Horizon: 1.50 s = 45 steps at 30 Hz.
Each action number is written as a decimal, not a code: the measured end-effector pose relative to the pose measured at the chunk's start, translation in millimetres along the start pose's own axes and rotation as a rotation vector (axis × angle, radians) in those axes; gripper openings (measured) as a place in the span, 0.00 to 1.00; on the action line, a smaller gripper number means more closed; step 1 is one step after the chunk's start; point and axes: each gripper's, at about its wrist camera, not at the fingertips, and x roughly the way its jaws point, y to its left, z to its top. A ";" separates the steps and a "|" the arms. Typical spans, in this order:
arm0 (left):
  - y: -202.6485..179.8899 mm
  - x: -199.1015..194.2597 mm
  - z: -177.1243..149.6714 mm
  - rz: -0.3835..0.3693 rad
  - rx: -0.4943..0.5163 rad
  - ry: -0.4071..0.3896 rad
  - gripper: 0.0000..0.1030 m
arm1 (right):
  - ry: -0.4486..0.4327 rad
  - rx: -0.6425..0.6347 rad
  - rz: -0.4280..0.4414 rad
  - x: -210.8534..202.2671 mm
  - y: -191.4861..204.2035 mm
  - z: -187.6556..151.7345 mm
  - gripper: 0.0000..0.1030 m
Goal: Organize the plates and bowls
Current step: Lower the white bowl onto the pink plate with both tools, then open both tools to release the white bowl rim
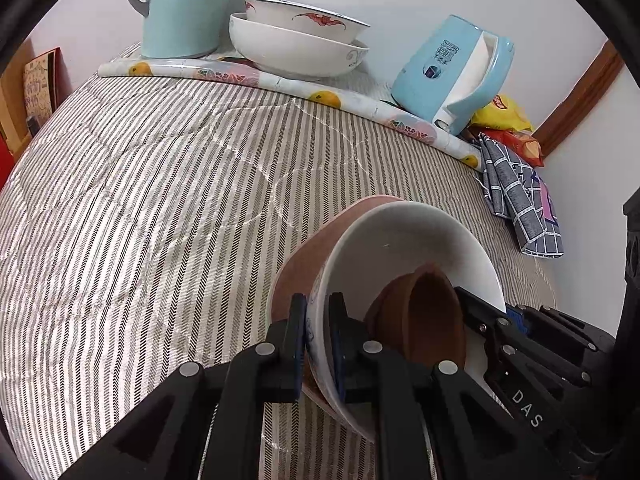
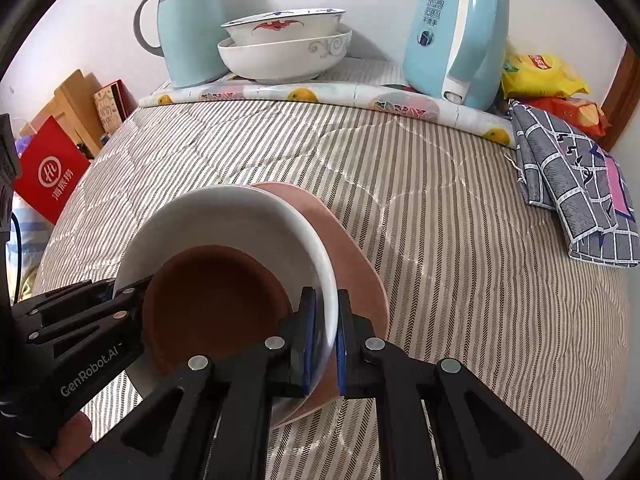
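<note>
A white bowl (image 1: 404,240) (image 2: 224,216) sits on a pink plate (image 1: 304,264) (image 2: 352,248) and holds a small brown bowl (image 1: 424,312) (image 2: 212,296). My left gripper (image 1: 318,344) is shut on the near rim of the white bowl and pink plate. My right gripper (image 2: 324,340) is shut on the opposite rim of the same stack. Each gripper shows in the other's view, the right (image 1: 520,344) and the left (image 2: 80,320). The stack is tilted over the striped cloth. Two stacked white bowls (image 1: 296,40) (image 2: 284,46) stand at the back.
A striped quilted cloth (image 1: 160,184) (image 2: 460,240) covers the surface. At the back are a light-blue jug (image 1: 184,8) (image 2: 188,28), a blue kettle (image 1: 452,72) (image 2: 456,32), snack bags (image 2: 540,76) and a checked cloth (image 1: 520,200) (image 2: 576,192). A red bag (image 2: 52,176) stands left.
</note>
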 end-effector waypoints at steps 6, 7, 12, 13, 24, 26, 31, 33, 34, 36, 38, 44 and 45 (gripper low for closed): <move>-0.3 0.4 0.6 -0.001 0.013 0.002 0.12 | 0.005 -0.006 -0.003 0.4 1.3 0.4 0.09; -0.6 0.5 0.5 0.001 0.019 0.002 0.12 | 0.003 -0.003 -0.008 0.2 1.9 0.2 0.09; -2.6 -1.8 -1.4 0.022 0.038 -0.003 0.17 | -0.010 -0.009 -0.029 -0.6 2.1 -0.4 0.10; -2.8 -2.8 -1.3 0.028 0.040 -0.004 0.17 | -0.009 -0.006 -0.027 -0.9 1.2 -0.1 0.11; -5.3 -17.3 -0.8 0.038 0.051 -0.019 0.26 | -0.028 -0.026 -0.055 -13.6 -2.2 -1.9 0.23; -6.1 -20.1 -1.2 0.072 0.054 -0.025 0.35 | -0.032 -0.030 -0.059 -16.2 -3.2 -2.8 0.25; -3.3 -28.6 -2.8 0.065 0.040 -0.049 0.47 | -0.047 -0.031 -0.057 -23.7 -5.6 -6.1 0.28; -4.4 -34.8 -4.3 0.080 0.044 -0.070 0.53 | -0.050 -0.028 -0.055 -26.4 -6.0 -7.4 0.28; -5.3 -36.3 -4.7 0.085 0.048 -0.077 0.54 | -0.051 -0.025 -0.053 -27.7 -6.1 -7.6 0.28; -7.0 -41.5 -6.6 0.103 0.054 -0.091 0.58 | -0.056 -0.022 -0.050 -30.8 -6.5 -9.2 0.28; -8.8 -44.2 -8.5 0.120 0.066 -0.100 0.59 | -0.064 -0.019 -0.049 -35.3 -6.6 -11.2 0.32; -15.6 -59.9 -17.7 0.184 0.086 -0.149 0.64 | -0.096 -0.012 -0.052 -50.2 -9.1 -18.7 0.40; -17.0 -63.6 -19.1 0.185 0.087 -0.155 0.64 | -0.096 -0.009 -0.068 -54.7 -9.5 -21.1 0.40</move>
